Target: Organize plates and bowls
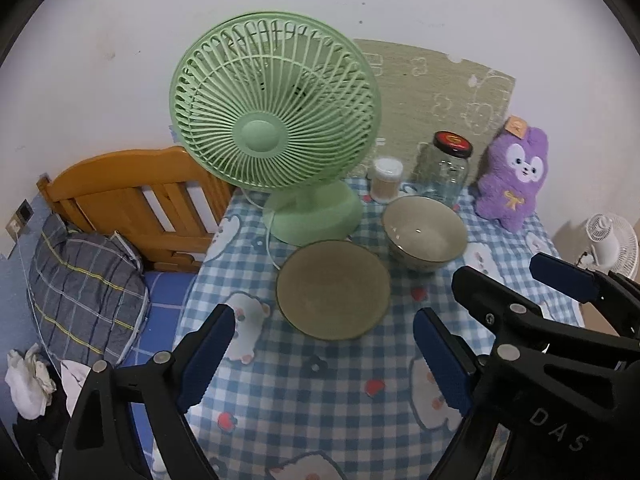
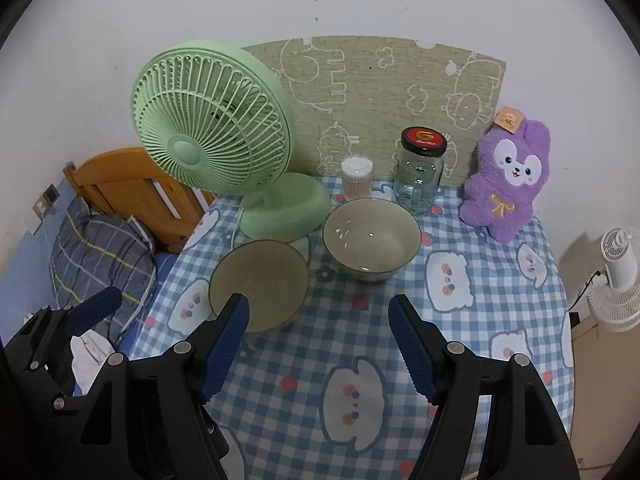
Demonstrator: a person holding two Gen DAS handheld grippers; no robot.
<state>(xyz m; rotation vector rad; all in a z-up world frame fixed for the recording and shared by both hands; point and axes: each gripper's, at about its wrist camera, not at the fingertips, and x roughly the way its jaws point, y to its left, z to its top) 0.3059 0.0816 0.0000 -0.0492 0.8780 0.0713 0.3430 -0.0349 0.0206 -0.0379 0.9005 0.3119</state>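
A flat olive-green plate (image 1: 333, 289) lies on the checked tablecloth (image 1: 320, 392), in front of the fan base. A cream bowl with a dark rim (image 1: 424, 233) stands just right of it, apart from it. Both show in the right wrist view, plate (image 2: 260, 284) and bowl (image 2: 371, 238). My left gripper (image 1: 324, 356) is open and empty, hovering short of the plate. My right gripper (image 2: 318, 350) is open and empty, short of both dishes. The right gripper also shows in the left wrist view (image 1: 516, 280).
A green desk fan (image 1: 276, 120) stands behind the plate, its white cord trailing by it. A cotton-swab tub (image 1: 386, 179), a glass jar with red lid (image 1: 444, 172) and a purple plush (image 1: 514, 178) line the back. A bed lies off the left edge.
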